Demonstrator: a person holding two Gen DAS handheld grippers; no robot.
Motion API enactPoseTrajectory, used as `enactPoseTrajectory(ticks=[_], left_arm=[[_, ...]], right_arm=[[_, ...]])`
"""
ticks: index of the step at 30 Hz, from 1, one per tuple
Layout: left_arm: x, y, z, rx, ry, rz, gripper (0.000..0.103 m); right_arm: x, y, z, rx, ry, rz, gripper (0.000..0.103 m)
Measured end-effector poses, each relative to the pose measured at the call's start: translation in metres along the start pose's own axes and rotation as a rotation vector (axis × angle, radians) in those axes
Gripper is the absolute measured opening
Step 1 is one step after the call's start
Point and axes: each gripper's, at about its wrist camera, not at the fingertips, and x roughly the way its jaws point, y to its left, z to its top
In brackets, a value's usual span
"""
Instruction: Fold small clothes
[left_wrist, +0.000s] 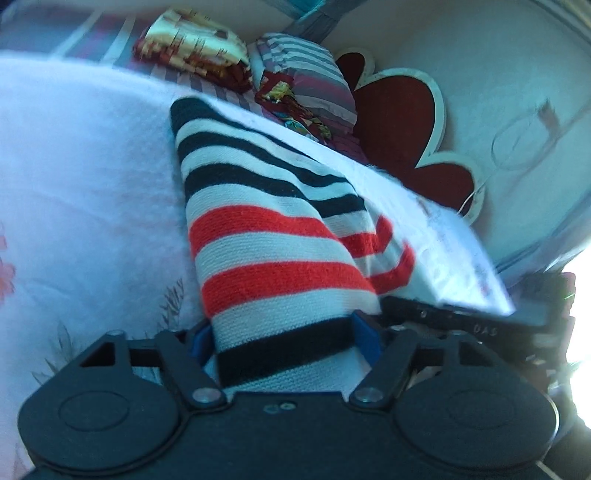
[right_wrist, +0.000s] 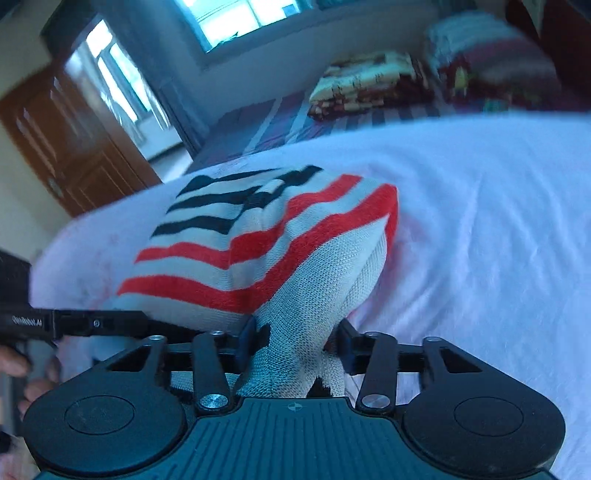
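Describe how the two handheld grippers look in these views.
Both are matte black plastic, with twin round discs, slotted link arms on silver pivot bolts, and blue-padded jaws. The left gripper has a smooth body with two small screws; the right gripper has a ribbed top plate bearing a crosshair mark.

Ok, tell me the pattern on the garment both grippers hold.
Striped garment: navy, white and red bands, clearest from the left wrist.

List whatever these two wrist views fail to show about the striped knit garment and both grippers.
- Left wrist view: left gripper pads, covered by the red, white and black striped knit garment.
- Right wrist view: right gripper pads, buried in bunched knit.
- Both views: garment type and its near edge, hidden behind the gripper bodies.
- Far folded fabrics: blurred.
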Motion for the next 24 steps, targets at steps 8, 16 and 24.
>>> enactPoseTrajectory(ticks=[8, 16, 24], left_arm=[[-0.015, -0.025, -0.003, 0.135, -0.043, 0.056, 0.054], [-0.01, -0.022, -0.001, 0.159, -0.033, 0.144, 0.085], [-0.011, 0.005, 0.0, 0.023, -0.002, -0.011, 0.068]], right_arm=[[0.002, 0.055, -0.021, -0.215, -0.079, -0.125, 0.036], [0.009, 0.038, -0.024, -0.162, -0.072, -0.146, 0.077], [0.014, -0.076, -0.027, 0.401, -0.01, 0.305, 0.076]])
